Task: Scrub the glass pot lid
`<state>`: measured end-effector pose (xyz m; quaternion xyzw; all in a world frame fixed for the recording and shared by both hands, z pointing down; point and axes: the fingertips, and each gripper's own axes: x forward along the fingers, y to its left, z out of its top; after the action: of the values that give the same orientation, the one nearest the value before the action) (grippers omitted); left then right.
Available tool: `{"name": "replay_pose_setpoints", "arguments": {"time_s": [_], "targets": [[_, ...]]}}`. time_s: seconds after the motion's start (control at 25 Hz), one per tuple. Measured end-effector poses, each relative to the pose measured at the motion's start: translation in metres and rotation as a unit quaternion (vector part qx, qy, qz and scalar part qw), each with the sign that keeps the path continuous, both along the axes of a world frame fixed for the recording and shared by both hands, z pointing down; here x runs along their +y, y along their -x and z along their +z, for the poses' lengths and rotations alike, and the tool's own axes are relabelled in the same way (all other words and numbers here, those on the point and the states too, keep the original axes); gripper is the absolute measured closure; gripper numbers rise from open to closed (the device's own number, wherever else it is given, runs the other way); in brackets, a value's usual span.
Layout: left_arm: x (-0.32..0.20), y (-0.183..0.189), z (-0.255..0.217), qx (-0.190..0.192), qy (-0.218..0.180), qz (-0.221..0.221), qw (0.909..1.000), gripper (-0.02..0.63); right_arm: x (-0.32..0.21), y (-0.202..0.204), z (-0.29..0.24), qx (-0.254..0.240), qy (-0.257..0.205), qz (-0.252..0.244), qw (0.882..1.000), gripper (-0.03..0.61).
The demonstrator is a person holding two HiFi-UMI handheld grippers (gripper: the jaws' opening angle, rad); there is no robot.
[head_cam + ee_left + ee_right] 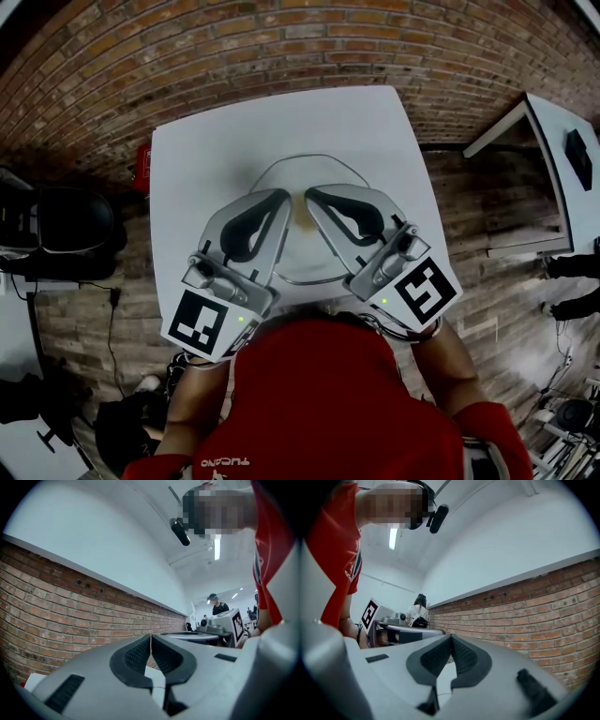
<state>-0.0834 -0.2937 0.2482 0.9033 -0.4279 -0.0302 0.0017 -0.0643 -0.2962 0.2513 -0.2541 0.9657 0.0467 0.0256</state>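
Brick flooring surrounds the white tabletop at the centre of the head view, and the glass pot lid lies flat on it in mid-frame, partly covered by both tools. It looks like a clear round disc with a thin rim and what may be a pale knob near its middle, faint against the white. I judge it stiff, fairly heavy, slippery and breakable, so the knob or the rim seems the safest hold. Left claw and right claw are both closed tight with nothing between their pads, tips close together above the lid
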Motion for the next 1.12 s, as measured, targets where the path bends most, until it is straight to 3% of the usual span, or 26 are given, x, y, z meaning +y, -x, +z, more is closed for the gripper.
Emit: {"name": "replay_pose_setpoints", "arguments": {"time_s": [0.2, 1.12], "targets": [[0.004, 0.001, -0.007, 0.004, -0.013, 0.003, 0.9999, 0.592, -0.001, 0.000, -0.003, -0.013, 0.011, -0.012, 1.000, 0.549], [0.006, -0.003, 0.007, 0.008, 0.008, 0.008, 0.9999, 0.597, 0.006, -0.001, 0.008, 0.001, 0.024, -0.006, 1.000, 0.549]]}}
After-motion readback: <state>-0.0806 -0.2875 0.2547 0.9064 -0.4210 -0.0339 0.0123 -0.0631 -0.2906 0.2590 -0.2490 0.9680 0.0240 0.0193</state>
